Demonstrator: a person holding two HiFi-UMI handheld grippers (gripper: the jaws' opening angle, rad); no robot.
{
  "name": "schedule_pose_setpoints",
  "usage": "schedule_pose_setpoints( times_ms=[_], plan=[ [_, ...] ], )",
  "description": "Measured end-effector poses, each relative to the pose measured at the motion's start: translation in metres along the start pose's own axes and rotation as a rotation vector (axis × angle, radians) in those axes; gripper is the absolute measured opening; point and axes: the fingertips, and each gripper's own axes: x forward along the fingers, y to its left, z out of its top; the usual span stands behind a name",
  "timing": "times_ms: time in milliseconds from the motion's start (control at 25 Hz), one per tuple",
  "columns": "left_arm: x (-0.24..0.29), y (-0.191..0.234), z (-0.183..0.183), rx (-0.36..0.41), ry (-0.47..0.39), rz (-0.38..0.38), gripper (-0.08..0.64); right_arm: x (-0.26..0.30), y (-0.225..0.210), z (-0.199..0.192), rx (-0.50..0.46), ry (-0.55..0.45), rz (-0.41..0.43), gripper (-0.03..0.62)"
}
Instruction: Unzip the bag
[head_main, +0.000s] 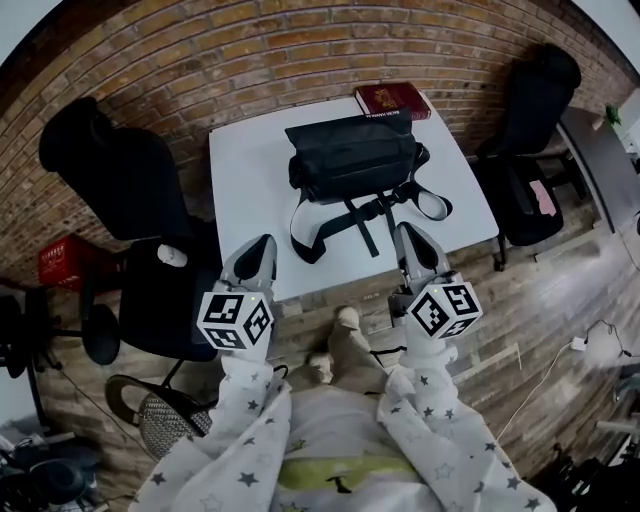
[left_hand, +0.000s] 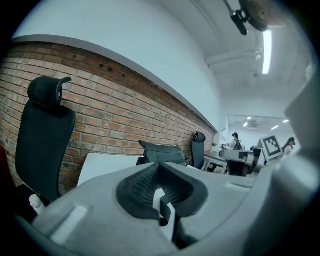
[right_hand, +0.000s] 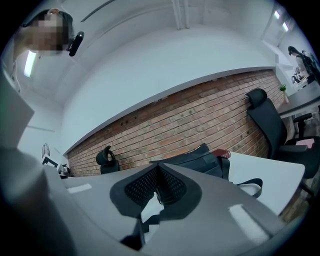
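Jaws on the left gripper (left_hand: 160, 175) are pressed together with nothing between them, and those on the right gripper (right_hand: 156, 176) are likewise closed and empty. In the head view both grippers hang side by side over the near edge of the white square counter (head_main: 245, 190). The left sits at 7 o'clock and the right at 5 o'clock of the black fabric bag (head_main: 352, 155), and neither touches it. The bag lies toward the far side of the counter, its black webbing straps (head_main: 345, 215) trailing toward the person. Just behind it, at 1 o'clock, lies a dark red book (head_main: 392, 98). One black office chair (head_main: 120, 180) stands at 9 o'clock of the counter and a second black office chair (head_main: 530, 110) at 3 o'clock, with the red brick wall (head_main: 200, 50) behind.
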Motion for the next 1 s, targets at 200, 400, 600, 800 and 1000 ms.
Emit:
schedule_pose_setpoints(
  times_ms=[200, 400, 600, 800, 1000],
  plan=[
    [0.034, 0.012, 0.013, -0.005, -0.010, 0.034, -0.002, 0.040, -0.021, 0.009, 0.010, 0.014, 0.043, 0.005],
    [0.063, 0.022, 0.019, -0.027, -0.012, 0.072, -0.002, 0.077, -0.030, 0.008, 0.015, 0.048, 0.121, 0.005],
    [0.083, 0.030, 0.020, -0.040, -0.009, 0.105, -0.002, 0.107, -0.030, -0.007, 0.014, 0.106, 0.214, 0.005],
    [0.101, 0.037, 0.021, -0.029, -0.003, 0.114, -0.002, 0.132, -0.022, -0.037, -0.016, 0.210, 0.297, 0.005],
    [0.114, 0.043, 0.024, -0.024, 0.002, 0.114, -0.002, 0.150, -0.013, -0.057, -0.032, 0.264, 0.349, 0.011]
  ],
)
